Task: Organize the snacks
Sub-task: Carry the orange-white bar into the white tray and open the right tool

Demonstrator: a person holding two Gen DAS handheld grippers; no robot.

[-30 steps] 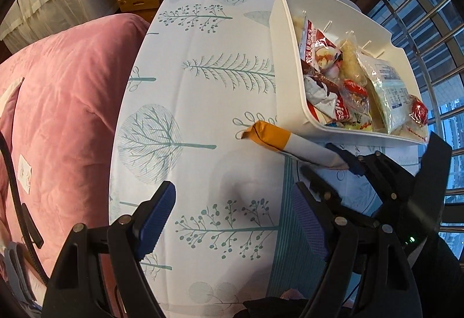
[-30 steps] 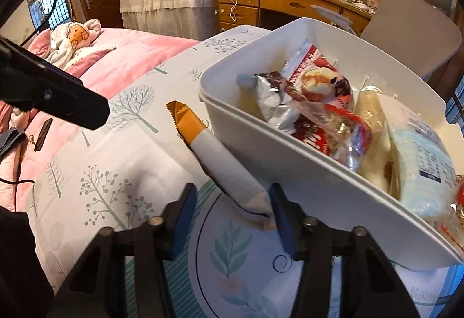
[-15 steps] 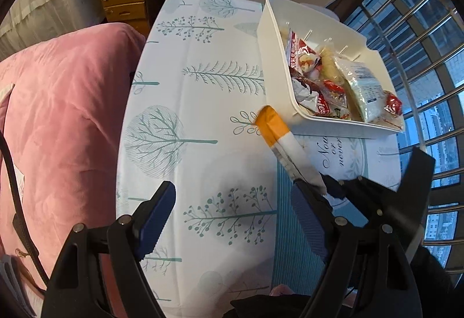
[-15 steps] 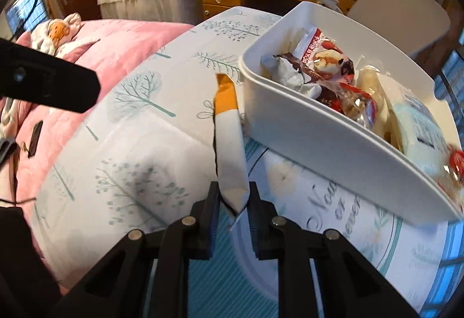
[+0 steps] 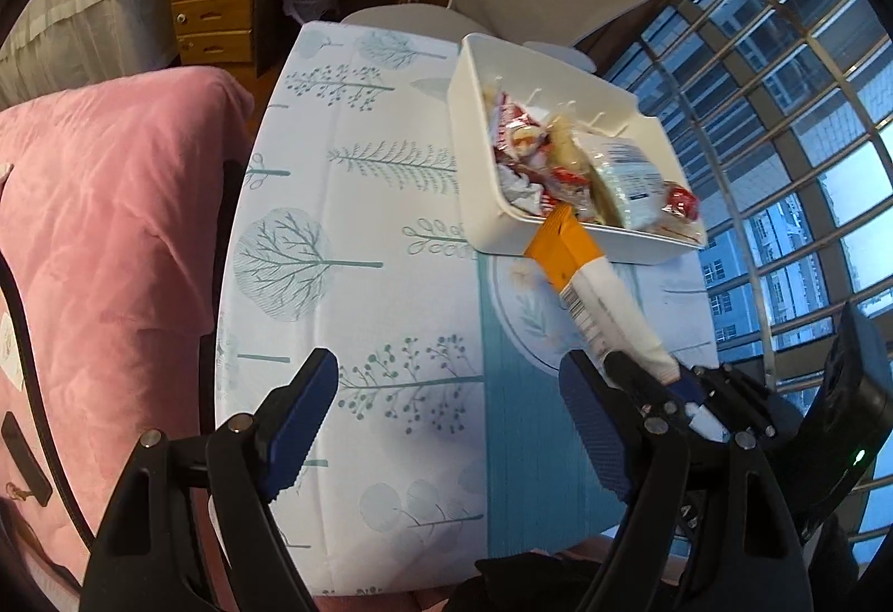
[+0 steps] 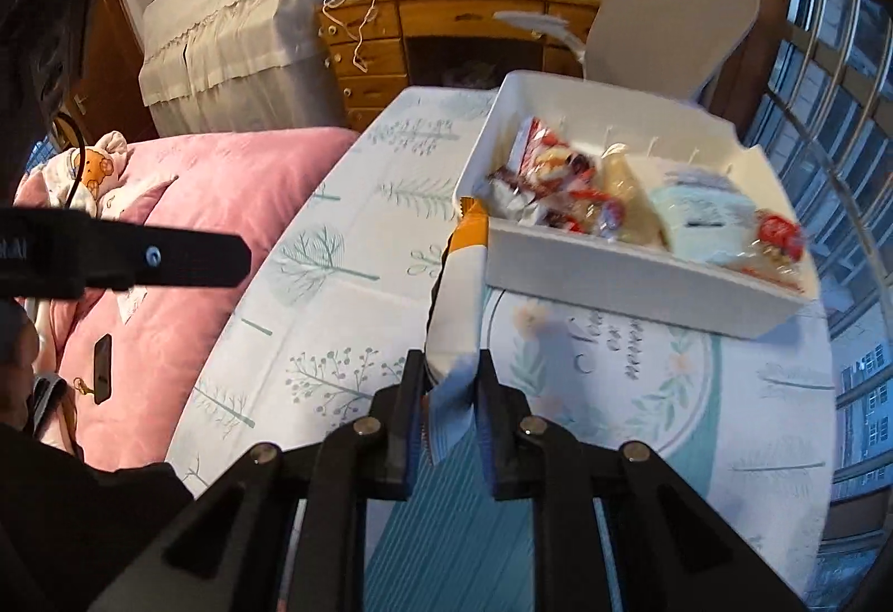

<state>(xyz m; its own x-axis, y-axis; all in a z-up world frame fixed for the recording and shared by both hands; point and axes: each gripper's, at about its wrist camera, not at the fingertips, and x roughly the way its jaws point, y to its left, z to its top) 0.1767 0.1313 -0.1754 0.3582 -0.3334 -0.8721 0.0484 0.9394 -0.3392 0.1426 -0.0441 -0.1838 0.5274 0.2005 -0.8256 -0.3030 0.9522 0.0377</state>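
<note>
Tree-print desk (image 5: 357, 221): right gripper (image 6: 449, 377), jaws clamped on packet (image 6: 455, 310), its orange tip hiding part of bin (image 6: 614, 271) wall; left gripper (image 5: 446, 405), jaws open, empty.

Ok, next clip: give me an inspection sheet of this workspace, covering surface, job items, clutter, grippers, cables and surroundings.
Surface: table under a white tree-print cloth.
Job's things: white plastic bin holding wrapped snacks; long orange-and-white snack packet lifted, its orange end at the bin's near wall.
Clutter: nothing seen on the cloth.
Grippers: right gripper shut on the packet's white end; left gripper open, empty.
Cables: white cord hanging over the wooden desk.
Surroundings: pink quilt, grey chair, barred window.
</note>
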